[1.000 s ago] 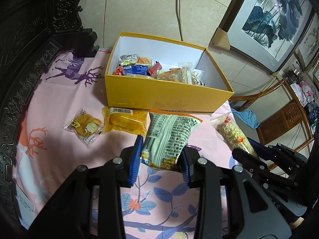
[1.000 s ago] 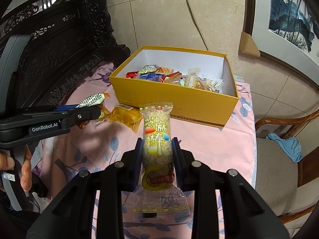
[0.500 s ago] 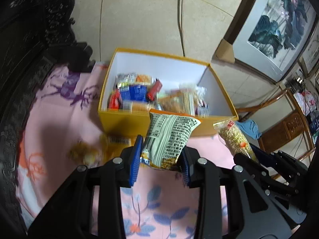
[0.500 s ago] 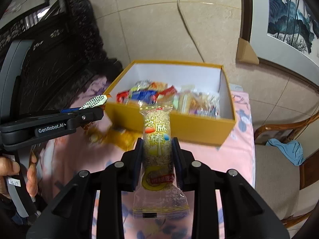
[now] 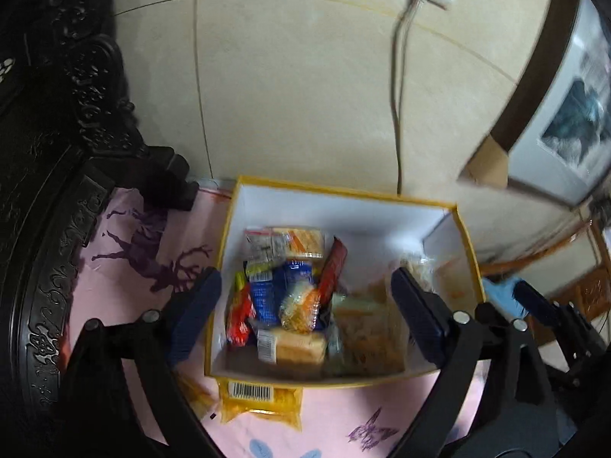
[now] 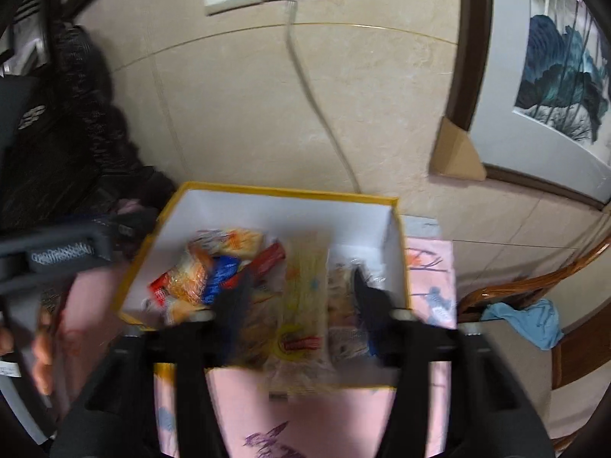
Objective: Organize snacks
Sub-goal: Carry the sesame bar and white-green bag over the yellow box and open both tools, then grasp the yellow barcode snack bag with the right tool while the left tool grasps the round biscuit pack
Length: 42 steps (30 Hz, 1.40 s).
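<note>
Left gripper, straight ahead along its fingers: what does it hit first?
Likely the snack pile in the yellow box. The left gripper, fingers just opened with nothing between them, points down into the open box. Depth is unclear, and the picture is blurred.

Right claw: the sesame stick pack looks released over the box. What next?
Probably lift the right claw clear. Its jaws have just been opening, and the blurred sesame stick pack sits loose between them above the yellow box, so it seems to be dropping in.
</note>
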Available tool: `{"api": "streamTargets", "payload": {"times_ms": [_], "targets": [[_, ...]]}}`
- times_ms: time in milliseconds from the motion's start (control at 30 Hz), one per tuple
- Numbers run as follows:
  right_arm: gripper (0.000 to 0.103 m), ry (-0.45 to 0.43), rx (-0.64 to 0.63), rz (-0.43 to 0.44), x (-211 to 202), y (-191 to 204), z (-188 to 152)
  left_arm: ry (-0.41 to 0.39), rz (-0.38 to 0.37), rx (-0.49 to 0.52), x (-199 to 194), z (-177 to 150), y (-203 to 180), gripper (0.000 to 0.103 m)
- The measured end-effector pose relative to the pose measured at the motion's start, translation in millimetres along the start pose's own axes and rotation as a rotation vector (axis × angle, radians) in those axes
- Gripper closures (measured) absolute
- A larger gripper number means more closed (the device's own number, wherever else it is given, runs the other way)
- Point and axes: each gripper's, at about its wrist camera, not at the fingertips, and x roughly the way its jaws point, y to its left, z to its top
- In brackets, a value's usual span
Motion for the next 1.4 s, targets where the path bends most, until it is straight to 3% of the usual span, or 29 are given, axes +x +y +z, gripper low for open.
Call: {"api": "streamTargets", "payload": {"times_ms": [267,633,767,933,1000,1100,1267,1400], "targets": [[0.038,0.003,0.024,0.044,-1,-9,-15,0.028,-0.01,0.023,7,-17,11,0.006],[0.037,0.017,-0.007,0.094,-3,7,-27,0.047,-0.034,0.045,2,-42,8,0.006],[0.037,0.033,-0.024,0.188,-7,16,-38,0.024,0.001,0.026,-15,-63,22,0.006],[0.035,0.121,-0.197,0.359,6,58,-88,0.014,0.125,0.021,-39,-128,65,0.006],[0.035,0.184,-0.27,0.392,21,83,-111,0.057,0.116,-0.037,-44,-158,88,0.006],[0.035,0.207,-0.364,0.423,38,118,-126,0.12,0.099,-0.119,-50,-191,117,0.006],[0.035,0.224,-0.595,0.394,71,175,-128,0.177,0.135,-0.13,-61,-224,142,0.006],[0.035,0.289,-0.686,0.295,113,190,-132,0.172,0.145,-0.148,-70,-227,152,0.006]]}}
